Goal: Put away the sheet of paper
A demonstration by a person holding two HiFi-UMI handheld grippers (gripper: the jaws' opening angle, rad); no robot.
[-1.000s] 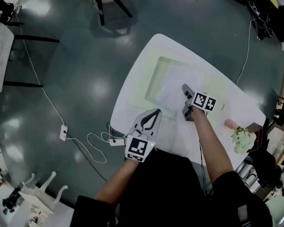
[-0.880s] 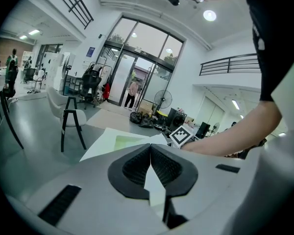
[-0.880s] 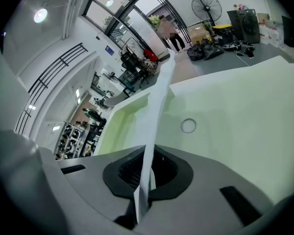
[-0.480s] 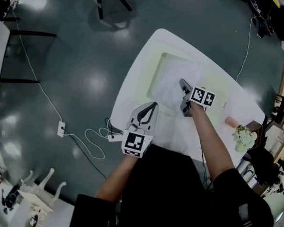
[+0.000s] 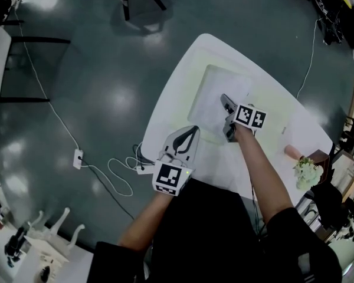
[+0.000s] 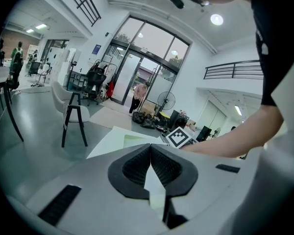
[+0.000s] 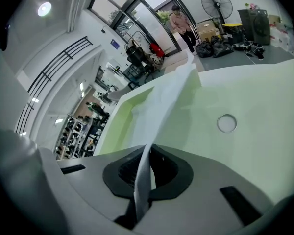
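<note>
The white sheet of paper (image 5: 214, 102) lies partly over a pale green tray (image 5: 196, 96) on the white table (image 5: 177, 105). My right gripper (image 5: 225, 104) is shut on the sheet's near edge. In the right gripper view the paper (image 7: 161, 106) rises out of the closed jaws and runs away over the green tray (image 7: 245, 92). My left gripper (image 5: 194, 130) hovers at the table's near left edge, shut, its pads (image 6: 137, 168) meeting at the tip with nothing seen gripped. It is apart from the sheet.
A bunch of pale flowers (image 5: 307, 173) and a pink object (image 5: 291, 152) sit at the table's right end. A small round disc (image 7: 227, 123) lies in the tabletop beside the tray. A cable with a socket block (image 5: 78, 158) runs over the floor at the left.
My right gripper has moved left across the table with the paper, further over the green tray. My left gripper has drifted slightly left along the near edge and stays shut.
</note>
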